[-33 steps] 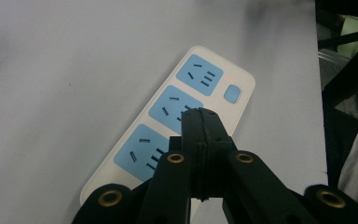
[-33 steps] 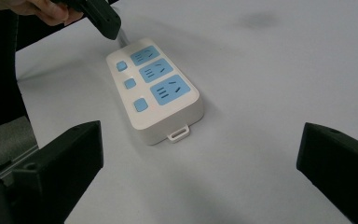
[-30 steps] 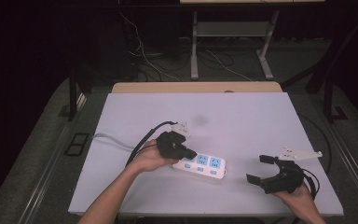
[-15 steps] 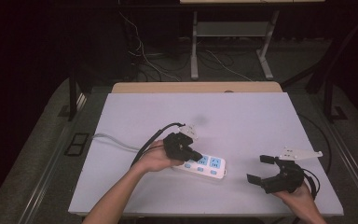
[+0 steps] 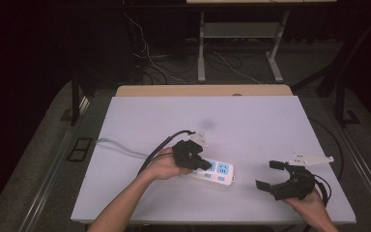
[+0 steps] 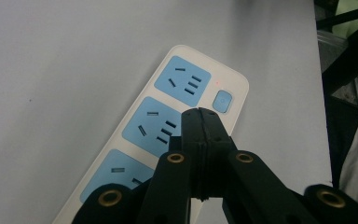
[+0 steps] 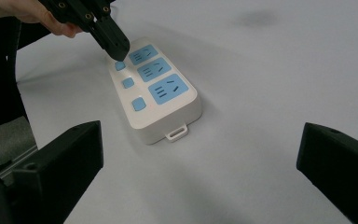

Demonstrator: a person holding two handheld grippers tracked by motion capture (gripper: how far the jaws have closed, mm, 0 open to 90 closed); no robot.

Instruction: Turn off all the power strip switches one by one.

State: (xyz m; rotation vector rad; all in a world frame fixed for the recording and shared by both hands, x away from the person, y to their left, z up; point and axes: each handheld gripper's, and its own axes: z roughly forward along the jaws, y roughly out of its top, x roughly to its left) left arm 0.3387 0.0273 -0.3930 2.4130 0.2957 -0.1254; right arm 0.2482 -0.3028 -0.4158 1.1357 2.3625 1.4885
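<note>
A white power strip (image 5: 220, 173) with blue sockets and a row of blue buttons lies flat on the white table (image 5: 251, 125), front of centre. My left gripper (image 5: 204, 165) is shut with nothing between its jaws. Its tip hangs over the strip's button row. In the left gripper view the left gripper (image 6: 200, 116) covers part of the middle socket of the power strip (image 6: 182, 77), beside one blue button (image 6: 222, 100). From the right gripper view the left gripper (image 7: 117, 49) points at the farthest button (image 7: 120, 66); contact is unclear. My right gripper (image 5: 268, 175) stands open, apart to the strip's right.
A grey cable (image 5: 121, 147) runs from the strip toward the table's left edge. A black cable (image 5: 166, 142) trails from the left gripper. Behind the table stand metal frame legs (image 5: 201, 53) and loose cables on the floor. The table's far half is bare.
My left gripper has shifted slightly to the right, further over the power strip, still shut. The right gripper has stayed where it was.
</note>
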